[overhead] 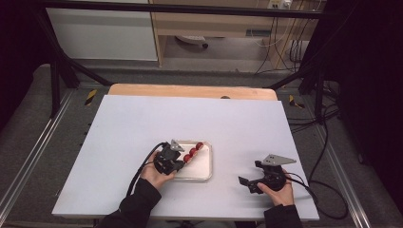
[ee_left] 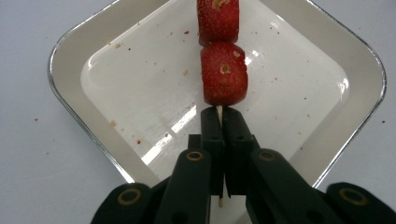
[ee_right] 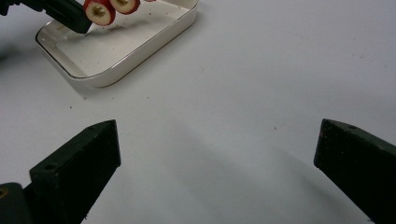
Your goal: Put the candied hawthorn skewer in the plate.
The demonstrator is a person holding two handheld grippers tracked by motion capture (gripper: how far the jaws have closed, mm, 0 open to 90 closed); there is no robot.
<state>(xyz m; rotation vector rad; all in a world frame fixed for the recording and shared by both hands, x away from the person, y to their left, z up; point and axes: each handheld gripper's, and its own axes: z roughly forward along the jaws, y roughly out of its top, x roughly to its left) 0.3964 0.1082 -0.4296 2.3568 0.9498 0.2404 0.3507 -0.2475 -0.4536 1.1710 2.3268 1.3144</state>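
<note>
- Red fruit on a thin wooden stick is what I have in hand: the skewer (ee_left: 219,70) carries cut red pieces with pale cores, strung one after another, and it hangs above the white tray (ee_left: 74,107), not lying in it as far as I can tell.
- Starting at the left of the high view, my left gripper (overhead: 177,159) sits over the near-left part of the tray. Its fingers (ee_left: 212,135) are pinched almost fully together on the bare stick just below the lowest fruit piece, with a short stub of stick poking out behind them.
- That bare wood is the right place to hold, I judge: it is stiff and dry, while the fruit looks soft and wet and would likely bruise or slip under the pads. The whole skewer should be light, but the stick is thin enough to twist or snap if I squeeze off-centre.
- Crumbs and red specks dot the tray floor and the white tabletop (overhead: 142,123) beside it.
- Further right, my right gripper (overhead: 250,184) rests low near the tabletop, well apart from the tray. Its fingers (ee_right: 79,158) stand wide open with nothing between them.
</note>
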